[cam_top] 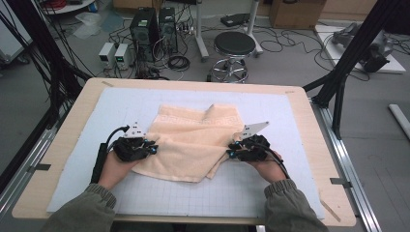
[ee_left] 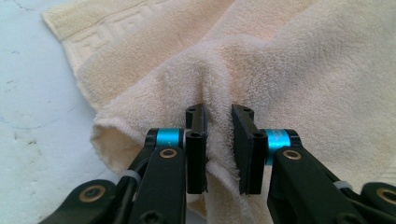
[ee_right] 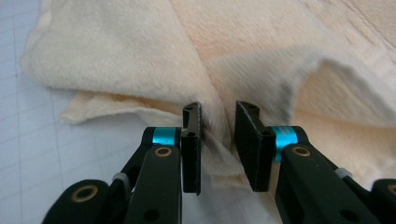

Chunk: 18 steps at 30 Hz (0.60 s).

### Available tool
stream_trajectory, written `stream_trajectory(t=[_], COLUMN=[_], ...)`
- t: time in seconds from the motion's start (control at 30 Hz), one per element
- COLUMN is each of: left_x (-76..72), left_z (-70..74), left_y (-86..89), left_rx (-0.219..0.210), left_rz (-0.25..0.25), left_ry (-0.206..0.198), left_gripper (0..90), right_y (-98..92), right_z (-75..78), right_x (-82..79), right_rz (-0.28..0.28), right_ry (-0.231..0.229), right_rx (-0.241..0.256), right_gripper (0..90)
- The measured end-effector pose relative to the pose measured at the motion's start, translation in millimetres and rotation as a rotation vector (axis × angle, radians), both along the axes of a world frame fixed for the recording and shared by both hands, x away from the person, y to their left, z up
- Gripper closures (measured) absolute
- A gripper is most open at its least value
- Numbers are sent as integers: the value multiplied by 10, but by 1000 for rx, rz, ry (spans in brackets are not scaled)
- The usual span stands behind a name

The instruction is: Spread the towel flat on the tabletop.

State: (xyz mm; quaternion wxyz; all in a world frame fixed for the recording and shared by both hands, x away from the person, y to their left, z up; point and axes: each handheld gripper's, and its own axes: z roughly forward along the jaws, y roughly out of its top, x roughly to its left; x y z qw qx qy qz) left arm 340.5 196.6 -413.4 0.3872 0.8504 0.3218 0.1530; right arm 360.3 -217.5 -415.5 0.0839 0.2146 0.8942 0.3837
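A cream terry towel [cam_top: 193,140] lies rumpled and partly folded on the white gridded mat [cam_top: 145,193] that covers the wooden table [cam_top: 63,145], roughly at the mat's middle; a woven key-pattern border runs along its far edge, and 1 corner sticks up near the far side; the left gripper [cam_top: 153,147] sits at the towel's left edge and the right gripper [cam_top: 231,151] at its right edge, each held by a hand in an olive sleeve [cam_top: 82,212]

In the left gripper view the left gripper [ee_left: 218,149] has its 2 black jaws drawn in on a raised ridge of the towel [ee_left: 289,70]; the cloth fills the narrow gap between them and puckers above the tips, so it is clamped on the towel; the mat [ee_left: 32,116] shows at the left

In the right gripper view the right gripper [ee_right: 218,147] likewise pinches a fold of the towel [ee_right: 116,51] between its jaws, layered edges of cloth bunched in the gap; the gridded mat [ee_right: 28,154] lies beside it

Beyond the table stand a round black stool [cam_top: 234,46] and 2 computer towers [cam_top: 154,29] on the floor among cables
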Motion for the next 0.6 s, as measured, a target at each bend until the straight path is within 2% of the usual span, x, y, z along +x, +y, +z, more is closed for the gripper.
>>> stream_trajectory(t=[0.17, 0.3, 0.33, 0.43, 0.53, 0.6], left_x=[-101, -238, -272, -363, -431, -460], left_z=[79, 214, 252, 338, 340, 284], left_y=[27, 94, 119, 174, 170, 138], left_rx=[-3, -7, -13, -29, -33, -26], left_rz=[-2, -22, -24, -36, -68, -83], left_ry=[-36, -75, -81, -104, -109, -94], left_gripper=[664, 599, 581, 563, 561, 564], right_y=[-100, -142, -138, -77, 38, 127], right_z=[84, 212, 263, 343, 309, 224], right_x=[-81, -237, -313, -476, -558, -562], right_rz=[-13, -3, 8, 55, 112, 130], right_ry=[-25, -60, -71, -109, -103, -82], right_rx=[-6, 6, 23, 30, 31, 20], right_gripper=[706, 688, 688, 696, 705, 705])
